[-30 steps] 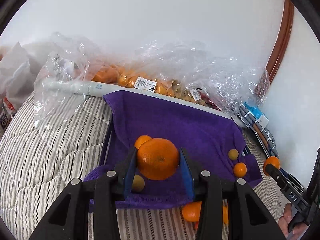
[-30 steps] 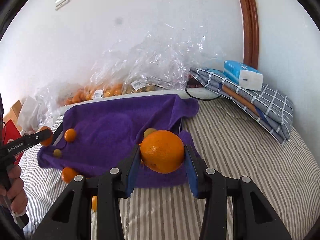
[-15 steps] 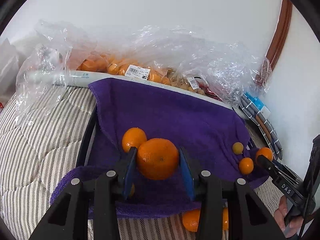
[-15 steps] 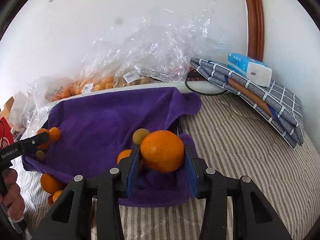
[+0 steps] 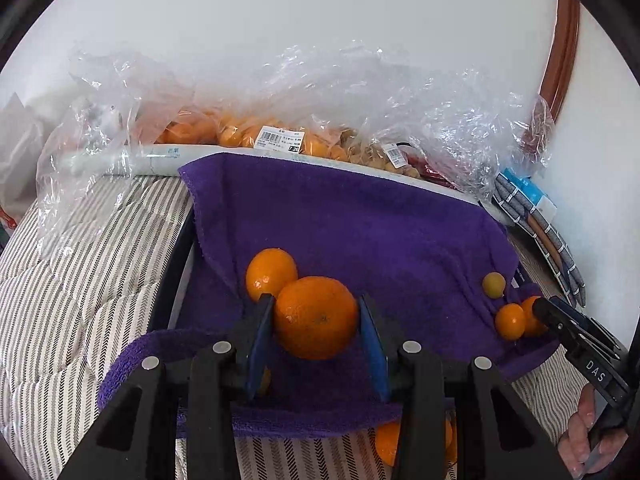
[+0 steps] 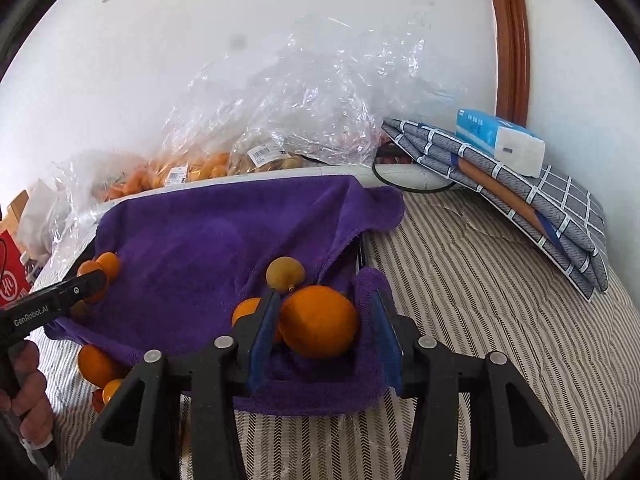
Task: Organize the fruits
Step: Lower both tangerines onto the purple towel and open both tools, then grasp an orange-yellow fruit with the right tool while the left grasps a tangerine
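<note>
Both grippers lower over purple towel (image 5: pixel 360 232), an orange pinched in each (left gripper (image 5: pixel 316 320), right gripper (image 6: pixel 324 324))

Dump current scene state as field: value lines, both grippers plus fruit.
left hand-held gripper: shut on large orange
right hand-held gripper: shut on second orange
surface: purple towel on striped bedding
loose on towel: orange, yellowish small fruit
behind towel: bagged fruit by the wall
side: tissue pack on folded cloth
</note>
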Demonstrator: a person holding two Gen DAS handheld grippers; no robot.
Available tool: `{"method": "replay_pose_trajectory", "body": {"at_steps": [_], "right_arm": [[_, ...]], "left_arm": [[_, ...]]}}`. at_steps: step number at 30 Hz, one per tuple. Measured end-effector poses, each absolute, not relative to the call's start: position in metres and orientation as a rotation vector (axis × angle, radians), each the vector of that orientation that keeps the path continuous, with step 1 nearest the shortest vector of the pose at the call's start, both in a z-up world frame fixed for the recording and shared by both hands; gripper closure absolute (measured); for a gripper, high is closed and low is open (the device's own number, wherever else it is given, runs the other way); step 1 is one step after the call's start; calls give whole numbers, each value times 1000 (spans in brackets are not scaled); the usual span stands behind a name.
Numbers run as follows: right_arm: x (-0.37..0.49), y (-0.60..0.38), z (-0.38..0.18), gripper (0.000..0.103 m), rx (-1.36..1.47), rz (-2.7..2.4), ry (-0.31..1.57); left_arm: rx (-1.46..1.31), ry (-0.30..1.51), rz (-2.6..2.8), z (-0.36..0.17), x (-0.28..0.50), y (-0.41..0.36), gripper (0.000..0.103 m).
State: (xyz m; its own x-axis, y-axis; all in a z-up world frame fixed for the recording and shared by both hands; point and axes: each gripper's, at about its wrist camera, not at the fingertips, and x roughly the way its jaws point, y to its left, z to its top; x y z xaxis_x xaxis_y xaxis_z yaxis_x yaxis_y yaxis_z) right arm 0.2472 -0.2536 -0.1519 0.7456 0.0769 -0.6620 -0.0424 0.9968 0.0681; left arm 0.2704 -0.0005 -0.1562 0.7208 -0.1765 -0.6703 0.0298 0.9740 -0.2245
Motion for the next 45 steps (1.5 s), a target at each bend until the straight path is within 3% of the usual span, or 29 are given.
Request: {"method": "replay_pose_trajectory", "body": {"at_steps": [6, 10, 19, 23, 25, 27, 45], "right_arm": [[246, -257, -151, 55, 65, 69, 724], [240, -260, -148, 46, 87, 50, 704], [217, -258, -133, 46, 83, 3, 684], [189, -246, -125, 51, 92, 54, 693], [176, -237, -123, 62, 100, 74, 703], [169, -226, -125, 67, 102, 110, 743], [169, -172, -163, 69, 36, 209, 851]], "left_arm": [[-221, 742, -108, -155, 269, 3, 62], [-233, 724, -114, -152, 265, 5, 59], [-265, 679, -101, -147, 256, 12, 57], [-287, 662, -95, -145, 253, 17, 57], [-289, 647, -81, -143, 248, 18, 57], [-281, 628, -81, -141, 240, 18, 57], [-304, 646, -4, -144, 180, 48, 57]]}}
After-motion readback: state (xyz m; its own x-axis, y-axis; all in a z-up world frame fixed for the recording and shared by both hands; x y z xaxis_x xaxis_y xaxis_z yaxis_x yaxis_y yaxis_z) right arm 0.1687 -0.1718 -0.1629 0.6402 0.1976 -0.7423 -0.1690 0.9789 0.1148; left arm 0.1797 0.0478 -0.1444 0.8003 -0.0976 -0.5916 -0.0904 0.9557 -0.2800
